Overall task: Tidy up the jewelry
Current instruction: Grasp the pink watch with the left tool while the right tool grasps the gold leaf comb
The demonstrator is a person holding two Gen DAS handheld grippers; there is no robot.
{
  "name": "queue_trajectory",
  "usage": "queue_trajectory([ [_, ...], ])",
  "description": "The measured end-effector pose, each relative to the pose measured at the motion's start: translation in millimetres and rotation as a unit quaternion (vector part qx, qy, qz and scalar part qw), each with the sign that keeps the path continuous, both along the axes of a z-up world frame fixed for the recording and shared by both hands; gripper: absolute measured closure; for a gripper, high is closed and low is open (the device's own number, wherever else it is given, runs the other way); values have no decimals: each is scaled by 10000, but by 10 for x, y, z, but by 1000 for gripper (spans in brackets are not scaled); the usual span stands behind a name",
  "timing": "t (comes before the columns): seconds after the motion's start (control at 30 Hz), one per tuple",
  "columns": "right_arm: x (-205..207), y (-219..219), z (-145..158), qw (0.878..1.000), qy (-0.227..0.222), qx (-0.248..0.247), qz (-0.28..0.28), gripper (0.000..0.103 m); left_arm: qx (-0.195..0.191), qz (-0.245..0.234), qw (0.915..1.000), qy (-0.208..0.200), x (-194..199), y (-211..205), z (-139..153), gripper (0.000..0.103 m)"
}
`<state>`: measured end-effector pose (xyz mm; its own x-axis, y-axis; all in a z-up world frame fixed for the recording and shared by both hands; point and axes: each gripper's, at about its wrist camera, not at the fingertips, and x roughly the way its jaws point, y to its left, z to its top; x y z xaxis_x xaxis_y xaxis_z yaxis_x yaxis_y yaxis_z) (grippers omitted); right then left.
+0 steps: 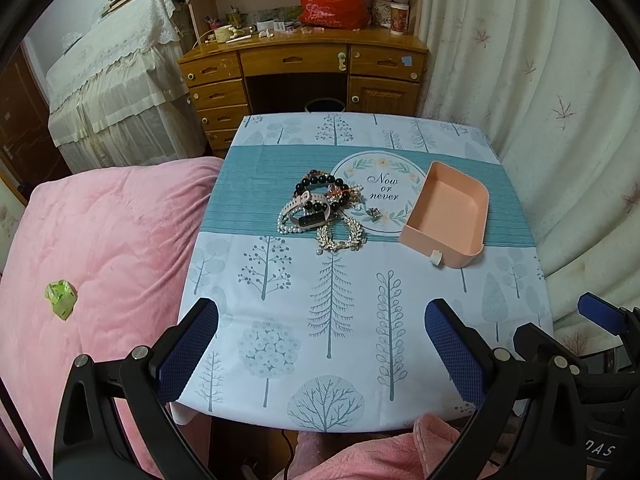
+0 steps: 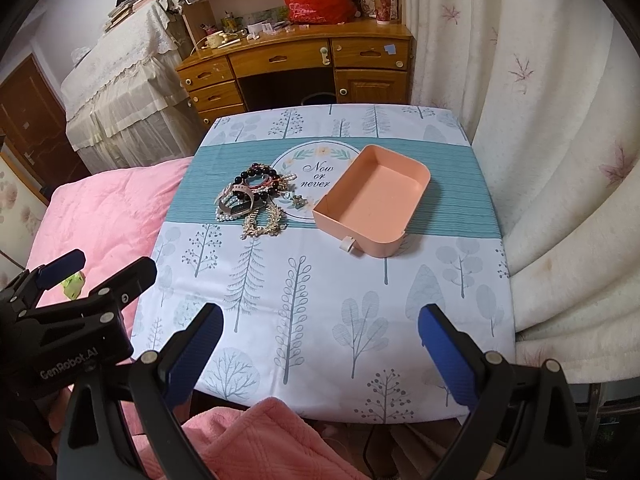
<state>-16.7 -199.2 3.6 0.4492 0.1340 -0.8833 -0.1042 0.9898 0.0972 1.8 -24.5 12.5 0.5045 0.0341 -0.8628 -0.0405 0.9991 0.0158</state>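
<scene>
Both tongs spread wide, empty: left gripper [image 1: 320, 344], right gripper [image 2: 320, 344]. Jewelry pile [image 1: 324, 212] well ahead, tangled; pink tray [image 1: 444, 216] just right of it. Risk: snagged strands dragging neighbours off tablecloth [image 1: 280, 320].

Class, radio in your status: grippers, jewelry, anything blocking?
Left gripper open, right gripper open, both short of the table. Jewelry pile untouched on the tablecloth, left of the empty pink tray. Nothing in the way.
</scene>
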Motion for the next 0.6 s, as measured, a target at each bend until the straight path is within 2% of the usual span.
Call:
queue_trajectory([
  [0.2, 37, -108, -51, 9994, -53, 300, 187, 4, -75, 132, 9995, 265, 25, -7, -88, 1],
  [0.37, 103, -185, -192, 9985, -375, 310, 252, 4, -654, -58, 9957, 656, 26, 49, -307, 1],
  [0.5, 166, -189, -340, 9966, -650, 365, 342, 4, -486, -147, 9939, 980, 110, 114, -525, 1],
  [0.6, 228, -86, -479, 9942, -793, 404, 603, 5, -302, -295, 9939, 1020, 237, 213, -648, 1],
])
